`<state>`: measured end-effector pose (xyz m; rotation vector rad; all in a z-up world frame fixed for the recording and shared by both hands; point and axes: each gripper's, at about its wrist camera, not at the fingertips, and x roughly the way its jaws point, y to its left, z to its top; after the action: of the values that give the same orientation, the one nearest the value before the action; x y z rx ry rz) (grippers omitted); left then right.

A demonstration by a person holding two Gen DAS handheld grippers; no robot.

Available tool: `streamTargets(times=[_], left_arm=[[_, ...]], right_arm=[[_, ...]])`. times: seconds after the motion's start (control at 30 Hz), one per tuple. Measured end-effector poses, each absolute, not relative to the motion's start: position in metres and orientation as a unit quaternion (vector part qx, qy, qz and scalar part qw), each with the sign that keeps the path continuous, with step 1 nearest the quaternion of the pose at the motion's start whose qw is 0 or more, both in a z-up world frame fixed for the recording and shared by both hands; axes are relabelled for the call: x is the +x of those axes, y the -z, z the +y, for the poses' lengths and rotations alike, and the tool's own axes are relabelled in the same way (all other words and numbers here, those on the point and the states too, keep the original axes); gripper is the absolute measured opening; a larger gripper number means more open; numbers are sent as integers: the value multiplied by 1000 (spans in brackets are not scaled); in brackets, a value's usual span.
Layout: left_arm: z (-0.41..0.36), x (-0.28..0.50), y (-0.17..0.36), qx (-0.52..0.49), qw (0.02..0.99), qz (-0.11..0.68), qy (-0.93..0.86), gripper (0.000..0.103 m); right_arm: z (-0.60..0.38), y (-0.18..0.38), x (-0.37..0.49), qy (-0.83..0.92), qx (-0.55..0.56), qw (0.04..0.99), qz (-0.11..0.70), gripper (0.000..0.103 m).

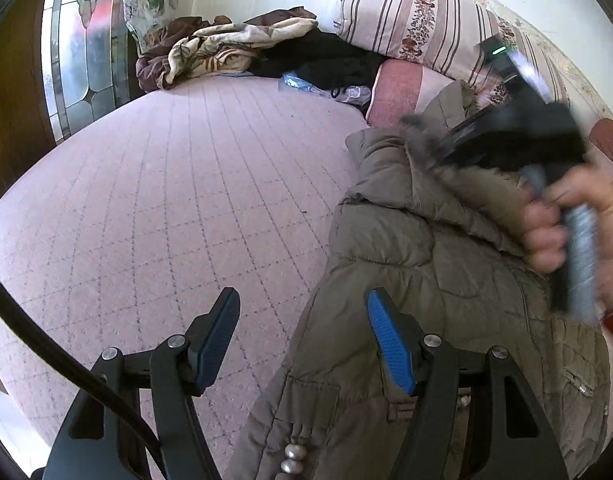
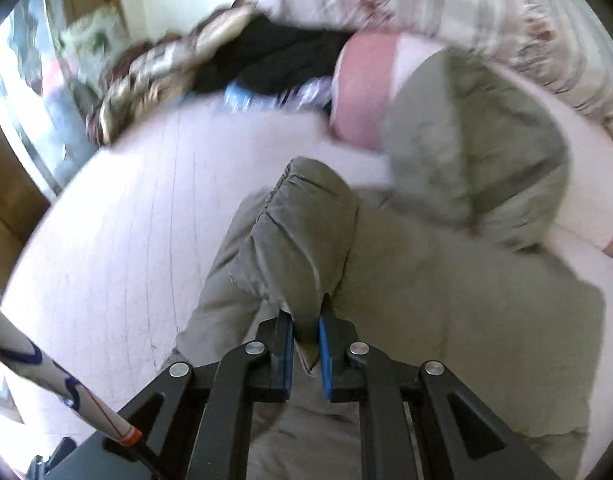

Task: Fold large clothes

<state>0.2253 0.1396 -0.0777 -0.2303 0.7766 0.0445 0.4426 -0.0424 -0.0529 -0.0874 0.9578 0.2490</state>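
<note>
Now, with right hand-held gripper (image 2: 306, 344) clamped on padded coat (image 2: 426, 300) sleeve, left hand-held gripper (image 1: 302, 340) wide and empty: carry sleeve flat across, avoid bunching.

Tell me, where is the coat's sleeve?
In the right wrist view, the sleeve sits centre, pinched by the right gripper.

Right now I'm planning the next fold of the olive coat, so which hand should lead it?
Right. The right gripper has its jaws shut on a fold of the coat; the left gripper hangs open over the coat's edge, holding nothing.
</note>
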Motion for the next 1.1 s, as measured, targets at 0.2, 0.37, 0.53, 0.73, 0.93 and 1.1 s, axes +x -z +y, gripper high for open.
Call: streamTargets(times=[0.2, 0.37, 0.53, 0.73, 0.93, 1.1], left_arm=[[144, 228, 79, -123, 914, 385, -22, 66], [144, 228, 80, -125, 913, 387, -25, 66], [137, 227, 81, -113, 915, 387, -20, 66], [135, 227, 79, -99, 920, 378, -31, 66], [131, 224, 81, -75, 922, 376, -47, 66], [128, 212, 80, -64, 924, 375, -45, 66]], right_arm=[[-11, 93, 428, -118, -122, 865, 472, 26], [-13, 59, 395, -187, -111, 863, 455, 52], [-35, 43, 406, -142, -56, 888, 433, 44], [-34, 95, 442, -124, -8, 853, 507, 43], [-55, 53, 396, -135, -11, 870, 473, 44], [-130, 43, 325, -87, -5, 875, 475, 49]])
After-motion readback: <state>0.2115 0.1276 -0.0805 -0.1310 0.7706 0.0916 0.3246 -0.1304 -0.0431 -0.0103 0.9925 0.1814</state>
